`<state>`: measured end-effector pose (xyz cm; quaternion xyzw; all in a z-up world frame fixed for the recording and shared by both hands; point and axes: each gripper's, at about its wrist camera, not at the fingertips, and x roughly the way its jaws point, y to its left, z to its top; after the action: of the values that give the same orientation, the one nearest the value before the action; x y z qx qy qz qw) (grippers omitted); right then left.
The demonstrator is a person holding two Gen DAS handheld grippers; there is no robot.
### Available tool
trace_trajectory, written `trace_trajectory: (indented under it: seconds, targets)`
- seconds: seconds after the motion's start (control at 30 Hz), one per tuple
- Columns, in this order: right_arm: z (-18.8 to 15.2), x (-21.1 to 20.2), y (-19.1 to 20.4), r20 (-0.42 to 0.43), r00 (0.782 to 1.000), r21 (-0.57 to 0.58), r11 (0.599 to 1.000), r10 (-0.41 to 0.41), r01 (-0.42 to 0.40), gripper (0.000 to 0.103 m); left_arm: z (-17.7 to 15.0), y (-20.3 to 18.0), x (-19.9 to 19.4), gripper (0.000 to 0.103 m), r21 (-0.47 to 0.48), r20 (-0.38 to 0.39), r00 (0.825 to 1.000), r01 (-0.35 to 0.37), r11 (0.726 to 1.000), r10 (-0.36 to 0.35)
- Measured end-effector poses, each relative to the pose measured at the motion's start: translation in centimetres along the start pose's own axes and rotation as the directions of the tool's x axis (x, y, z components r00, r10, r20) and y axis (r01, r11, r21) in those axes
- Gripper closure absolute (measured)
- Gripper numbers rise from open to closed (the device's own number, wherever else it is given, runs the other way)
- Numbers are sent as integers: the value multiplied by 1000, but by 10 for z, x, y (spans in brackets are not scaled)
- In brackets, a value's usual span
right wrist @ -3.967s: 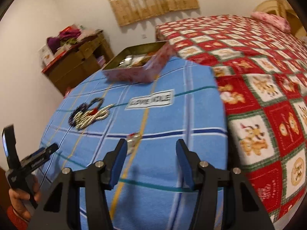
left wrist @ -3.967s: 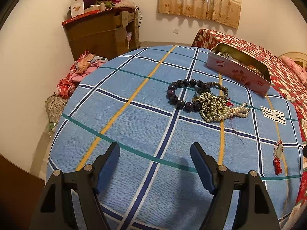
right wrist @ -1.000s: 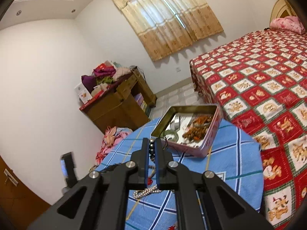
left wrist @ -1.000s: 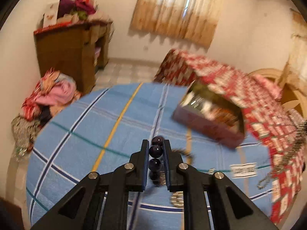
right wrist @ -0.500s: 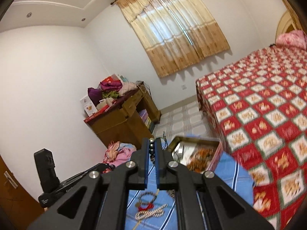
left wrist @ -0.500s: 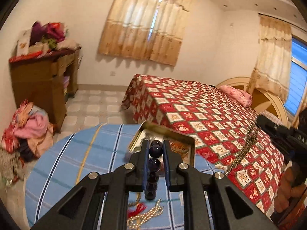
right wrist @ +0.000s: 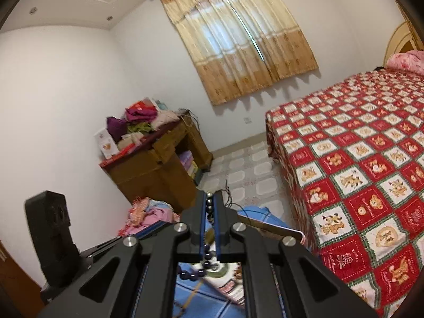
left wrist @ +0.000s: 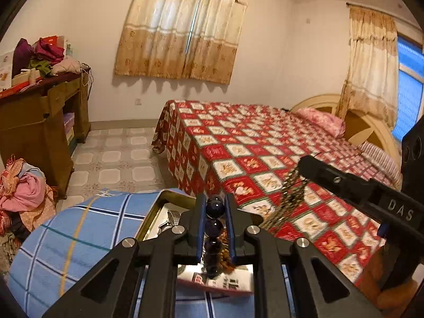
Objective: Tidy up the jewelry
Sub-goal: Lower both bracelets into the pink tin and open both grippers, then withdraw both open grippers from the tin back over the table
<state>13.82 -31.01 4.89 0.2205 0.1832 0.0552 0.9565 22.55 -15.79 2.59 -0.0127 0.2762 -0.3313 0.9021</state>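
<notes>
Hanging from the left hand-held gripper (left wrist: 215, 212), a dark bead bracelet (left wrist: 214, 228) is clamped between the closed blue pads, its string running lengthwise down the gap and dangling out below. The tin box (left wrist: 159, 212) lies directly beneath and just ahead, standing open on the blue checked desk (left wrist: 79, 228), with a watch and other pieces visible inside. The right hand-held gripper (right wrist: 209, 206) is likewise clamped, on a strand of small metallic beads (right wrist: 208, 204); in the left wrist view this strand (left wrist: 288, 193) is seen trailing downward from it, blurred, over the bed (left wrist: 251, 159) side and beyond the tin's far edge. In the right wrist view, the tin's rim (right wrist: 270, 228) sits below and slightly right of the pads. The left side is judged nearer to the tin: its bracelet hangs almost plumb over the opening, long axis vertical, so a short descent and a release would likely suffice. The right strand would need carrying inward first. Swing of either strand could catch the rim.
</notes>
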Motion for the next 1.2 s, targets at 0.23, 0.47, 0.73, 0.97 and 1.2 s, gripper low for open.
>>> trace_trajectory:
  seconds: [0.23, 0.47, 0.73, 0.97, 1.2]
  targets:
    - [-29, 49, -42, -114, 993, 74, 997, -17, 25, 95, -27, 11, 59, 90, 3, -119, 992, -30, 1000, 30]
    - [-39, 71, -45, -190, 982, 56, 998, -15, 26, 87, -35, 7, 74, 87, 93, -127, 982, -128, 987, 139]
    - [-19, 0, -35, -69, 997, 140, 990, 17, -7, 38, -23, 16, 14, 20, 72, -86, 981, -167, 983, 173]
    - [-61, -80, -15, -32, 998, 202, 978, -49, 55, 38, -65, 26, -66, 20, 24, -57, 961, -268, 963, 269]
    - [-130, -88, 1, -204, 979, 244, 967, -21, 71, 38, -134, 38, -121, 20, -46, -123, 941, -323, 945, 316]
